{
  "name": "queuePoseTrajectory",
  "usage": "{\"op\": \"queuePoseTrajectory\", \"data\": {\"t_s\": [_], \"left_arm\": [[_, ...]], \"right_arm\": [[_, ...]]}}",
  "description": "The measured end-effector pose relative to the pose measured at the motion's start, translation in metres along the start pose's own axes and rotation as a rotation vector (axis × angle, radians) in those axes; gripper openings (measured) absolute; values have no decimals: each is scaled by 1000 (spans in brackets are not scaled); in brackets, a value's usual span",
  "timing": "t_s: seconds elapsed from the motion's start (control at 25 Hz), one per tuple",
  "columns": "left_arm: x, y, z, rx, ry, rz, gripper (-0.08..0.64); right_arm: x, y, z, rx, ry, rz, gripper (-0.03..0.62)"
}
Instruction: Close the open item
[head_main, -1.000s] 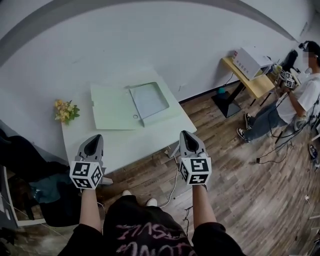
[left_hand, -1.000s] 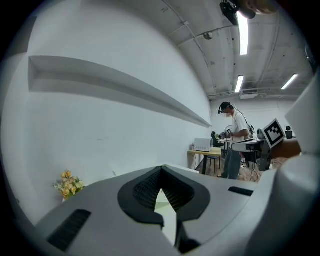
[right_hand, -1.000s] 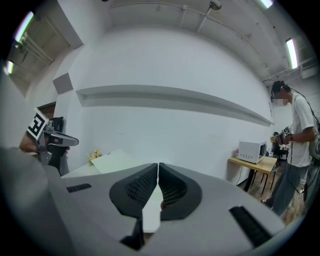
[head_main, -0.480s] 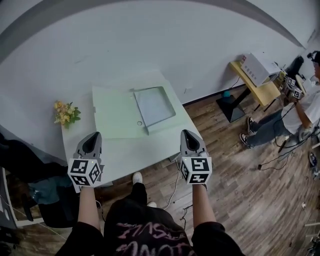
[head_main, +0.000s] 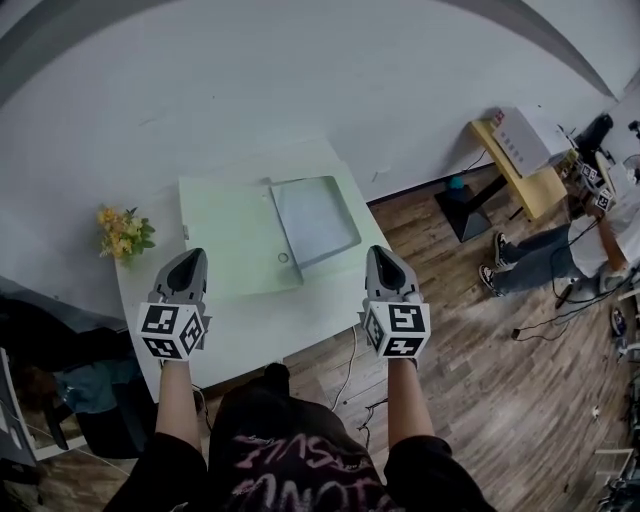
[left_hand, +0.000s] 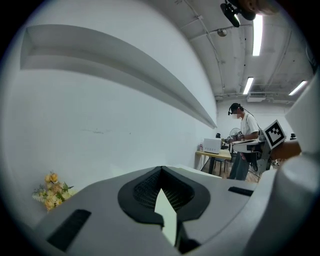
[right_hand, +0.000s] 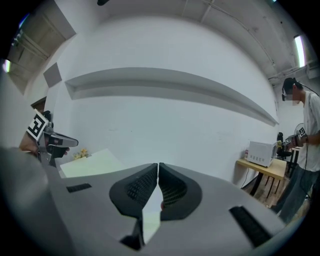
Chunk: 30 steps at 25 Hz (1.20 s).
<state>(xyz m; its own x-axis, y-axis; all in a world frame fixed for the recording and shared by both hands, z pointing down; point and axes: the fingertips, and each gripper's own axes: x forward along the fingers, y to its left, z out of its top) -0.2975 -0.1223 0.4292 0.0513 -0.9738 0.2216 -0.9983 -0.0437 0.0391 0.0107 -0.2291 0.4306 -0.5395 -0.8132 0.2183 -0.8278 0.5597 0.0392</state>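
Box file (head_main: 268, 233), seemingly, is lying open on the table (head_main: 255, 325).
Left gripper (head_main: 188, 258) and right gripper (head_main: 383, 254) are hovering near, jaws together and empty, squaring up.

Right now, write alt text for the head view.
An open green box lies on a white table, flowers to its left. The left claw and right claw, both shut, hover over the table's near edge.

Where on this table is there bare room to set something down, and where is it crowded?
Bare: the near strip of the table, between the open folder and the front edge, and a narrower strip between the flowers and the open folder. The open folder fills the middle and far side.
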Motion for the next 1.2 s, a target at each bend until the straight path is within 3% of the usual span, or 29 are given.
{"op": "queuePoseTrajectory", "data": {"t_s": [0.6,0.88,1.04,1.2], "left_arm": [[38,75,-6,-63,12,45,14],[34,100,-18,-83,43,130,14],[34,108,-22,-38,67,191,14],[27,111,-29,-88,64,233,14]], "right_arm": [[86,25,15,-3,28,32,26],[115,34,12,-10,41,96,26],[133,34,13,-21,28,149,26],[144,29,10,-38,28,190,26]]}}
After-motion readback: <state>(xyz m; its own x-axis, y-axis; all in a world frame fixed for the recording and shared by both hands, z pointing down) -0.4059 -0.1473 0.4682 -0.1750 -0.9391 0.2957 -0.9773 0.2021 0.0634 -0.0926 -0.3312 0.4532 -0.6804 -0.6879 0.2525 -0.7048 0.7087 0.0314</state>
